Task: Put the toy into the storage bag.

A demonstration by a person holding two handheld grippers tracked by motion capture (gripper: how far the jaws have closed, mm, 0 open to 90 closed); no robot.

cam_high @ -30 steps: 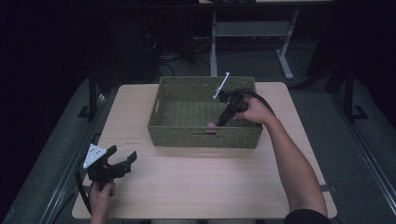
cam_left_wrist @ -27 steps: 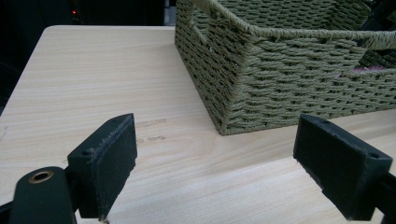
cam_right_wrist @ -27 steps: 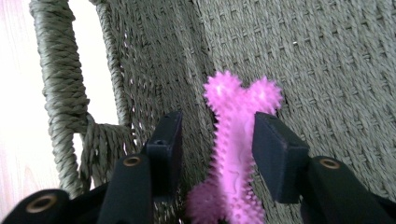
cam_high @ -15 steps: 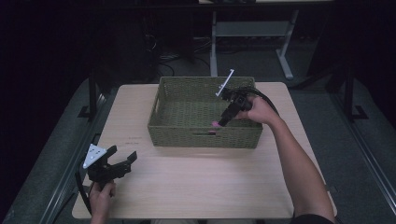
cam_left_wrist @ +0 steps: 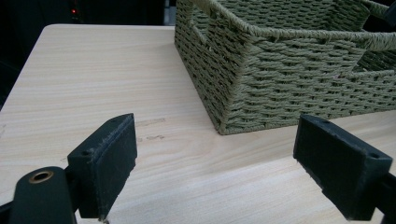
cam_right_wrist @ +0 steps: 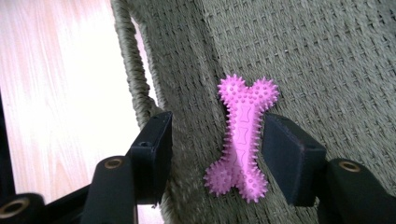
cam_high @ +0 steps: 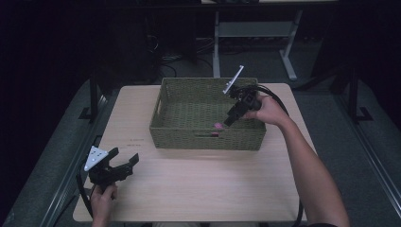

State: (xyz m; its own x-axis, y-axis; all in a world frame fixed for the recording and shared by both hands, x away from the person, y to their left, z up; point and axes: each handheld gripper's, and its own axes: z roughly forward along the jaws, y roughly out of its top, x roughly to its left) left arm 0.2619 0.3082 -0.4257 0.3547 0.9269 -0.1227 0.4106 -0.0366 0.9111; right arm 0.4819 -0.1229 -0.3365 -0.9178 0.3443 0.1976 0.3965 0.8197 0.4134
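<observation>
- A woven olive-green basket point(cam_high: 206, 138) sits on the far half of the light wood tabletop point(cam_high: 203, 184), with slot handles cut into its walls.
- The right gripper point(cam_high: 230, 119) reaches down into the basket from the right side, held by the person's right hand point(cam_high: 268, 111), whose forearm runs in from the bottom right of the high view.
- A pink spiky bone-shaped toy point(cam_right_wrist: 242, 138) lies between the right gripper's fingers point(cam_right_wrist: 289, 156), just beside the basket's near wall.
- Those fingers stand apart: the toy is close against the right-hand one, and a clear gap separates it from the left-hand one. Whether the toy rests on the basket floor or hangs free I cannot tell.
- In the high view the toy shows as a small pink spot at the gripper's tip.
- The left gripper point(cam_high: 124, 164) rests low at the near left corner of the tabletop, held by the left hand point(cam_high: 102, 202), well apart from the basket.
- Its fingers point(cam_left_wrist: 105, 161) are spread wide with nothing between them, pointing toward the basket's near corner.
</observation>
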